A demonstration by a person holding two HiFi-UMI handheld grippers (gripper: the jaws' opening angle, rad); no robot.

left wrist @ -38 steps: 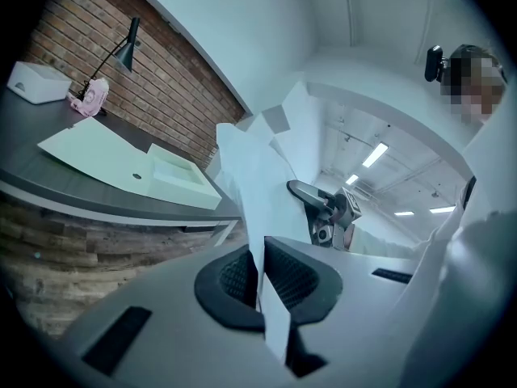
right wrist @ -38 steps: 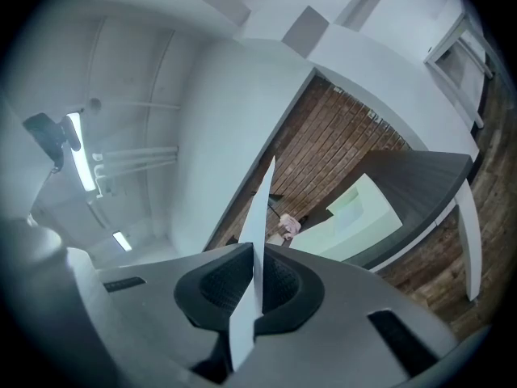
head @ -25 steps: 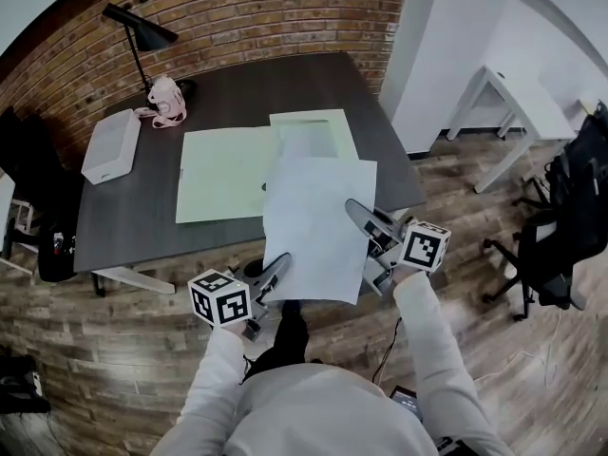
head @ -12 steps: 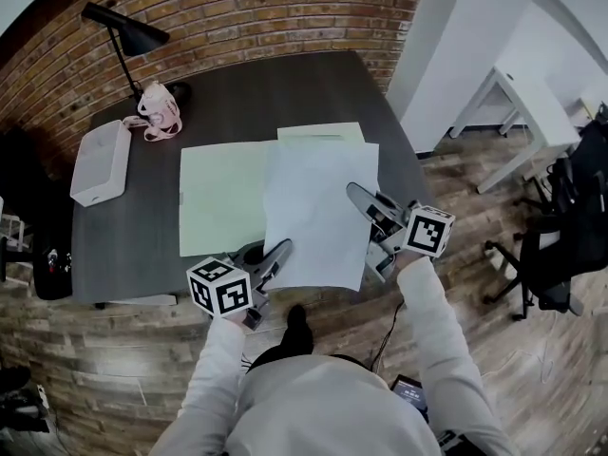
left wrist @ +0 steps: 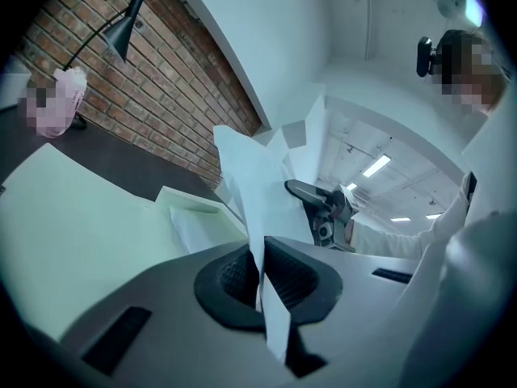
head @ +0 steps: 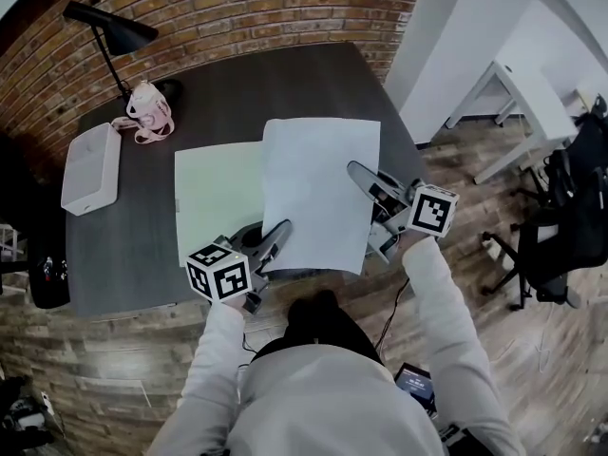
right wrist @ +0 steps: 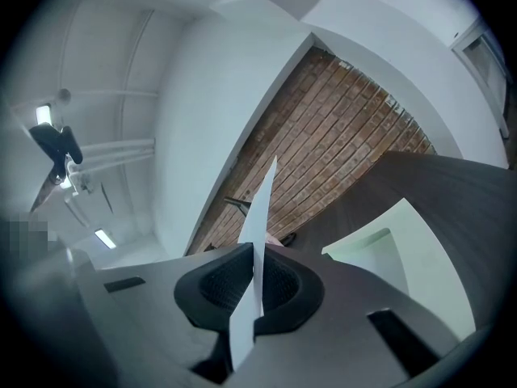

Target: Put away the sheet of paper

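A white sheet of paper (head: 318, 193) hangs stretched between both grippers above the dark desk (head: 237, 93). My left gripper (head: 275, 240) is shut on its near left corner, and the paper's edge (left wrist: 258, 208) runs up between the pads. My right gripper (head: 366, 180) is shut on the sheet's right edge (right wrist: 257, 225). An open pale green folder (head: 217, 198) lies flat on the desk. The sheet hides the folder's right half; its left half shows beside the sheet. The folder's pocket flap (right wrist: 404, 249) shows in the right gripper view.
A black desk lamp (head: 104, 31) stands at the desk's far left corner, with a pink object (head: 142, 112) at its foot. A white box (head: 87, 167) lies along the left edge. A brick wall backs the desk. Black office chairs (head: 570, 207) stand to the right.
Both grippers have carried the sheet forward over the desk. It now covers the folder's right half, which showed before. The person has stepped closer to the desk.
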